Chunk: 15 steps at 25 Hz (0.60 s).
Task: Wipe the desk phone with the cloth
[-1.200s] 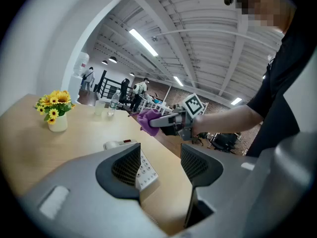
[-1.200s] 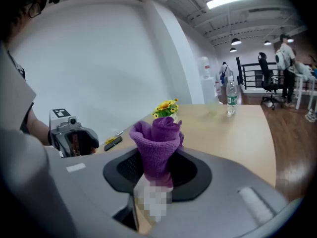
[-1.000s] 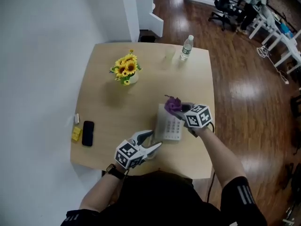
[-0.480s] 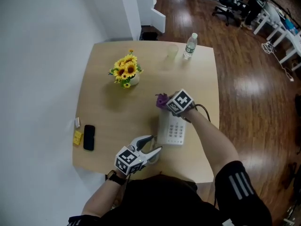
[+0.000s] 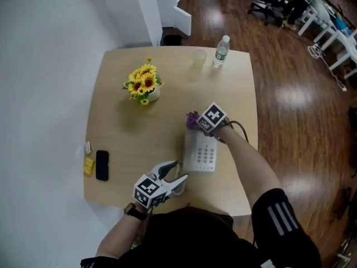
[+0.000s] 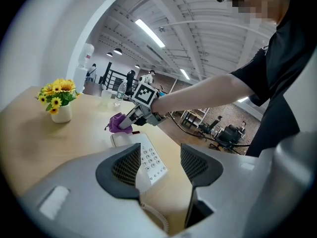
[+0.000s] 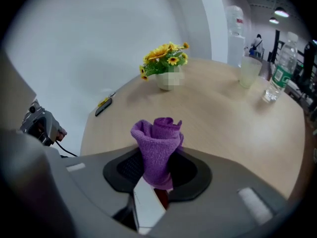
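Cloth (image 7: 157,140) clenched in right tongs (image 5: 199,123), at far end of phone (image 5: 201,152).
Phone's long axis runs from right tongs toward left tongs (image 5: 174,177), released just beside its near end.

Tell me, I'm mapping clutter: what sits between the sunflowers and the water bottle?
A clear cup stands between the sunflowers and the water bottle, in the head view.

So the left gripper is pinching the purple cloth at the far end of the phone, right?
Not quite: it is the right gripper that pinches the purple cloth at the far end of the phone, as the right gripper view shows. The left gripper is open.
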Tool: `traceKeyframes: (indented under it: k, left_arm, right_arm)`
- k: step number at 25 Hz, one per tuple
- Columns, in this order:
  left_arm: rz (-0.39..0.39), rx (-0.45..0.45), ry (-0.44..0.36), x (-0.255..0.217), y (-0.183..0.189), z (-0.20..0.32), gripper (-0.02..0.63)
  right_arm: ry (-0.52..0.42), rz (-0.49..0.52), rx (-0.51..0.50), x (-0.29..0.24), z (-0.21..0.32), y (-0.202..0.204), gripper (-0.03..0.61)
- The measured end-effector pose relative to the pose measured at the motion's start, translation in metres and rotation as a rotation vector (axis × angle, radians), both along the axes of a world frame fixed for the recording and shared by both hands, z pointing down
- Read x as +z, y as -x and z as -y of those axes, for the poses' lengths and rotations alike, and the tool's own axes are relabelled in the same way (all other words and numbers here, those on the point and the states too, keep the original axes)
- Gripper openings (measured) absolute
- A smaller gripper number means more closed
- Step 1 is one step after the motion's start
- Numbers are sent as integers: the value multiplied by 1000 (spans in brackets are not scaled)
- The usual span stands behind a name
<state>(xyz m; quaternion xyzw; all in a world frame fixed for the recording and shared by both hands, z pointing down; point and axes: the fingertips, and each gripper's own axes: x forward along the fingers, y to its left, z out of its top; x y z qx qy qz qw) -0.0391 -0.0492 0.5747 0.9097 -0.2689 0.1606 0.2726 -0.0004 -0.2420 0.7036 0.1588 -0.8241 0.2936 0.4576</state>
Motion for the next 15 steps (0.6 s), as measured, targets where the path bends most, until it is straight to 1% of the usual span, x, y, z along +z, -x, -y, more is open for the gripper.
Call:
traceKeyframes:
  k: [4,10,15]
  left_arm:
    - [-4,12,-5,-1,-5,0,249]
    - [-8,23,-8,-2,-10,-4,249]
    - [-4,32,-14,-4,-12,-9,249]
  right_arm:
    - [-2,-8,43,0,-2,-31,130]
    - [-9,2,177,0,-7,-83,131]
    - [-32,-11,276,2,-12,-116,132]
